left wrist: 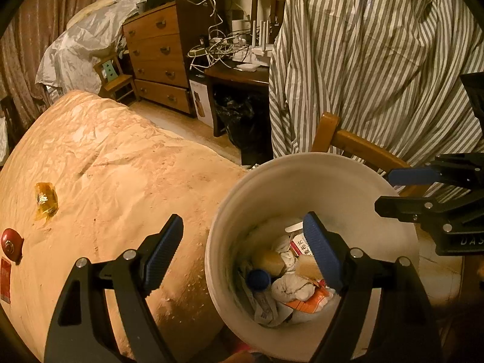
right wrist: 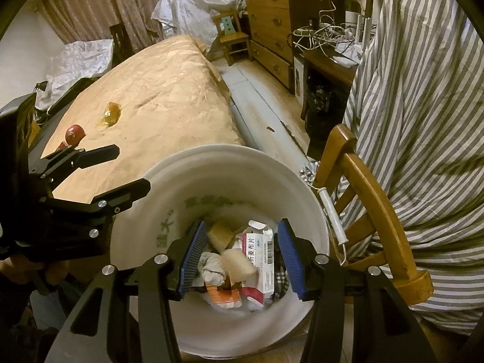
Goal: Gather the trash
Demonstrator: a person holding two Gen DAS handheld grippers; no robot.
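Right wrist view, white bucket [right wrist: 302,181], medicine box [right wrist: 257,260], sponges [right wrist: 239,264], crumpled tissue [right wrist: 213,267]

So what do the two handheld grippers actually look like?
Both are alike: the left gripper and right gripper have black angular linkage arms with silver round pivot bolts and two fingers faced with ribbed blue pads. White lettering marks the right one's body. No cables or sleeves show.

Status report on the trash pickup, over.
Left hand-held gripper and right hand-held gripper open, empty, over the white bin. Amber wrapper and red object on the table. Nothing in the way.
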